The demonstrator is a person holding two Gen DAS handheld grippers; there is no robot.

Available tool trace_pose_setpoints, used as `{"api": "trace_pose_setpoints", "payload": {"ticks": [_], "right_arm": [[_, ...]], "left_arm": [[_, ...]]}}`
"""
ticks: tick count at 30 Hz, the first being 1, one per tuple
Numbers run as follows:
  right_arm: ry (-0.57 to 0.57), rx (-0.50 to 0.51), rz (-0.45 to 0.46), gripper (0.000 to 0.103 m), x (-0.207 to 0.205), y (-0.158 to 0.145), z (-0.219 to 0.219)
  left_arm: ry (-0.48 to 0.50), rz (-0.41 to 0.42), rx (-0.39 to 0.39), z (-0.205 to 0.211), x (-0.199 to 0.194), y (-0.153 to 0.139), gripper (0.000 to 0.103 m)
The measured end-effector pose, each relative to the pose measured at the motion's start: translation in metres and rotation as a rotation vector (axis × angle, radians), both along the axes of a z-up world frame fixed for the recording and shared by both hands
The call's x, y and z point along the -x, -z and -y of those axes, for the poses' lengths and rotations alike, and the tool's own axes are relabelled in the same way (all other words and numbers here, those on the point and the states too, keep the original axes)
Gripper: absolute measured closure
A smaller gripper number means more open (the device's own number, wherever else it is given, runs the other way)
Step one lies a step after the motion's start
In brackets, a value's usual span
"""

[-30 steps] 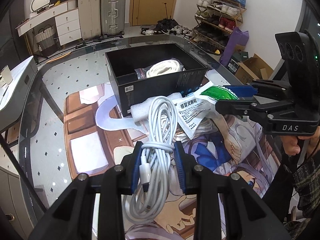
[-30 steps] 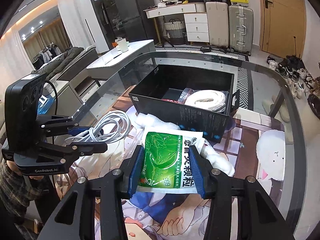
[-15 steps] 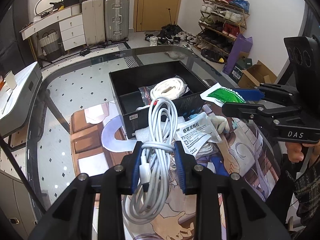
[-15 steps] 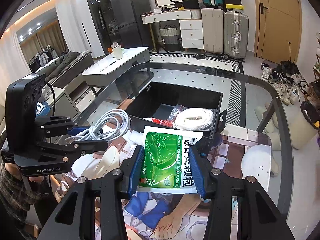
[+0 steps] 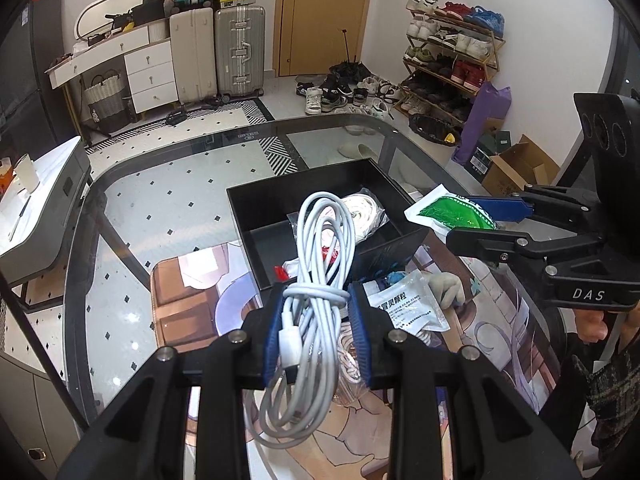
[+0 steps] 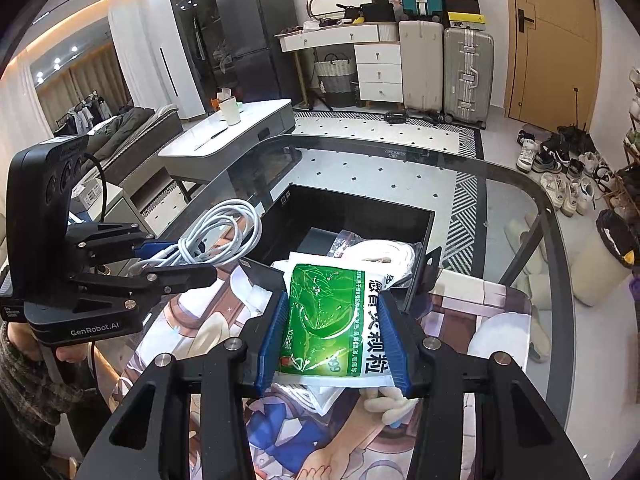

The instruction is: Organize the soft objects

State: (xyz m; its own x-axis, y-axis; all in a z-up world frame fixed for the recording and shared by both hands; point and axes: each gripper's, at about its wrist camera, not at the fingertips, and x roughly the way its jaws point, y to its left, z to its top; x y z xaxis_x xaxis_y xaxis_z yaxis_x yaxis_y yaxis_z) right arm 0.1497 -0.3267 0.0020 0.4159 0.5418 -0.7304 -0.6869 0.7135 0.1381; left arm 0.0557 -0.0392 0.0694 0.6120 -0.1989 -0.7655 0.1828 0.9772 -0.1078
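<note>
Cable bundle (image 5: 316, 300) clamped in left hand-held gripper (image 5: 316, 336) | green sachet (image 6: 336, 320) clamped in right hand-held gripper (image 6: 332, 340) | both above black box (image 5: 320, 220)

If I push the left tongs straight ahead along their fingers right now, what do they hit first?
Probably the near wall of the black box: the left tongs, shut on the white cable bundle, point at it. The cable's loop leads and may clear the rim; height is unclear.

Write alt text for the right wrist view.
The right hand-held gripper grips a green sachet before an open black box. At left, the left hand-held gripper holds a coiled white cable.
</note>
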Motion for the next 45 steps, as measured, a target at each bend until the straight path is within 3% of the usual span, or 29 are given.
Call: {"api": "trace_pose_setpoints", "payload": {"ticks": [21,45], "right_arm": [[0.021,0.01,-0.007,0.057,-0.042,-0.008,-0.012],[0.057,-0.031,-0.066,0.057,-0.085,0.015,-0.036]], "left_arm": [[-0.008,-0.009,-0.007,-0.003,-0.039,-0.004,0.074],[-0.029,-0.052,0.05,-0.007,-0.093,0.024,0.074]]}}
